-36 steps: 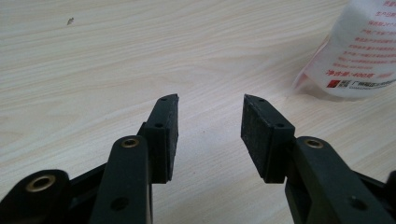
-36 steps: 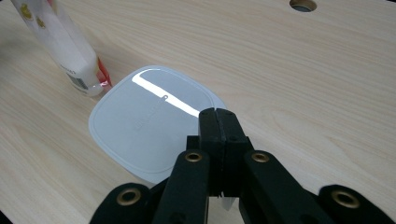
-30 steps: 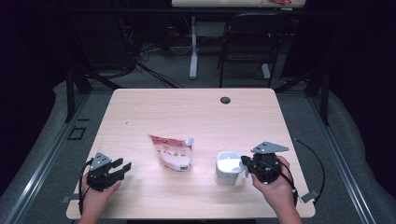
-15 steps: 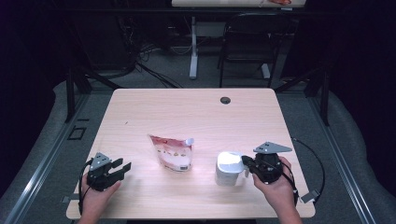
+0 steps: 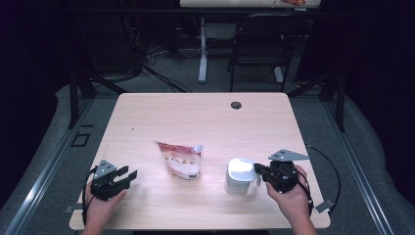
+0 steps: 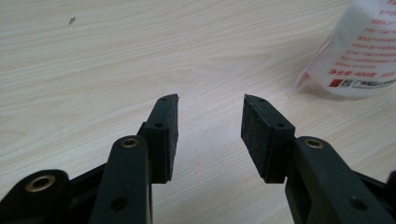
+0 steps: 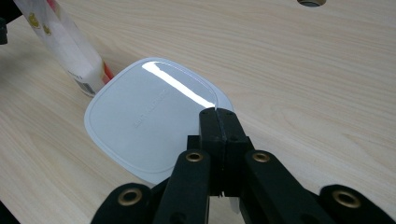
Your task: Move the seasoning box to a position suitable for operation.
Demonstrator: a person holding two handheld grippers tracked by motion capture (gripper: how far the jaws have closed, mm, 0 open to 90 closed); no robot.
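Observation:
A white squarish container (image 5: 239, 180) stands near the table's front right. Its glossy lid (image 7: 144, 116) lies close below the right gripper view. My right gripper (image 5: 257, 172) (image 7: 217, 114) has its jaws pressed together at the lid's right rim, and a thin sliver of that rim runs between the tips. A red-and-white spouted pouch (image 5: 180, 161) (image 6: 362, 51) (image 7: 63, 44) lies flat in the middle of the table. At the front left my left gripper (image 5: 128, 175) (image 6: 211, 105) rests over bare wood, its jaws apart with nothing between them, pointing toward the pouch.
The light wooden table (image 5: 195, 122) has a round cable hole (image 5: 236, 105) (image 7: 312, 2) near its far edge. A dark chair (image 5: 262, 44) and a desk leg (image 5: 202, 54) stand on the floor beyond the table. A cable (image 5: 328, 166) trails off the right gripper.

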